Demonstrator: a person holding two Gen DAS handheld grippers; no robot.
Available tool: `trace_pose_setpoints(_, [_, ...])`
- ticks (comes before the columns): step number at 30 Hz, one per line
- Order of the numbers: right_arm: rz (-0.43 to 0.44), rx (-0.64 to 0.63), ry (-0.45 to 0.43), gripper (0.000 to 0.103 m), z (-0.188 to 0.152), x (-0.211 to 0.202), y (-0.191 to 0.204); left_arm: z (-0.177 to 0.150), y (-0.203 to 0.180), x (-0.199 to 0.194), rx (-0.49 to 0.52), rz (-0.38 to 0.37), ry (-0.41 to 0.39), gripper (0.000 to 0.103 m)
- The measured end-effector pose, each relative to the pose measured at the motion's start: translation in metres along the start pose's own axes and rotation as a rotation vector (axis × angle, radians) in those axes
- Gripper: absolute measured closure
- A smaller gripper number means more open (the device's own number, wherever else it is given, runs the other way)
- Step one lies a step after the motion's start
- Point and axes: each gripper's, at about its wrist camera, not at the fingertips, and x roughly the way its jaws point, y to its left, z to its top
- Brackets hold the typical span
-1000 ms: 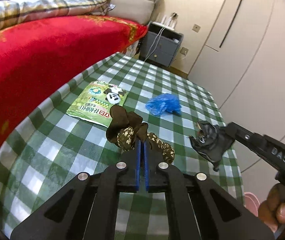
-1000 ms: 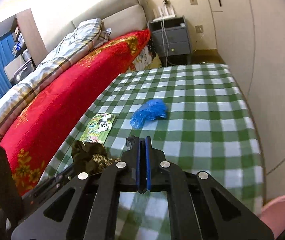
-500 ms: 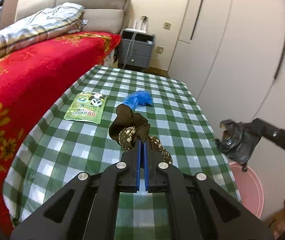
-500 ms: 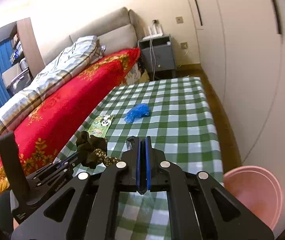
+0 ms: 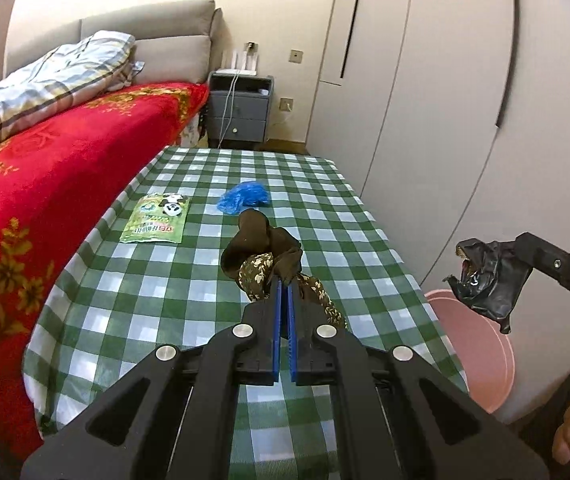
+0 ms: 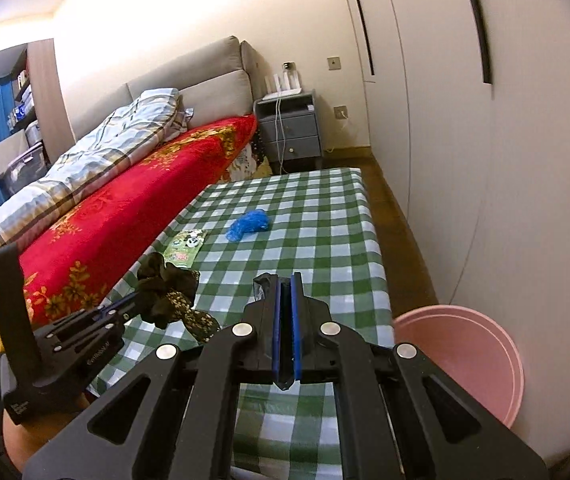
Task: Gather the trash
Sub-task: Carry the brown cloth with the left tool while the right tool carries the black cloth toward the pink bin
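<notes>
Left gripper [image 5: 284, 280]: blue pads pressed together, clamped on a brown floral fabric scrap [image 5: 263, 258], soft and bunched into loops, lifted above the table.
Right gripper [image 6: 285, 280]: blue pads nearly together, pinching a black crumpled wrapper [image 5: 485, 280], shiny, creased film with ragged edges, hanging over the bin's near rim.
Table [image 5: 325, 216]: long, covered by a smooth green-and-white checked cloth.
Blue plastic wad [image 5: 244, 197]: thin, wrinkled film, lying far on the table.
Green packet [image 5: 156, 218]: flat, glossy rectangle with panda print, near the table's left edge.
Pink bin [image 6: 465, 356]: round, smooth plastic, on the floor right of the table.
Bed [image 5: 45, 168]: plush red blanket with gold flowers, left of the table.
</notes>
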Motion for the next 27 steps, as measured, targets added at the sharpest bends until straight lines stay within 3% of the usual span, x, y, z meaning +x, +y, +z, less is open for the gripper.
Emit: trace_pose_setpoints(27, [-0.083, -0.025, -0.038, 0.098, -0.011, -0.016, -0.001, -0.008, -0.023, -0.009, 0.063, -0.054, -0.028, 0.100])
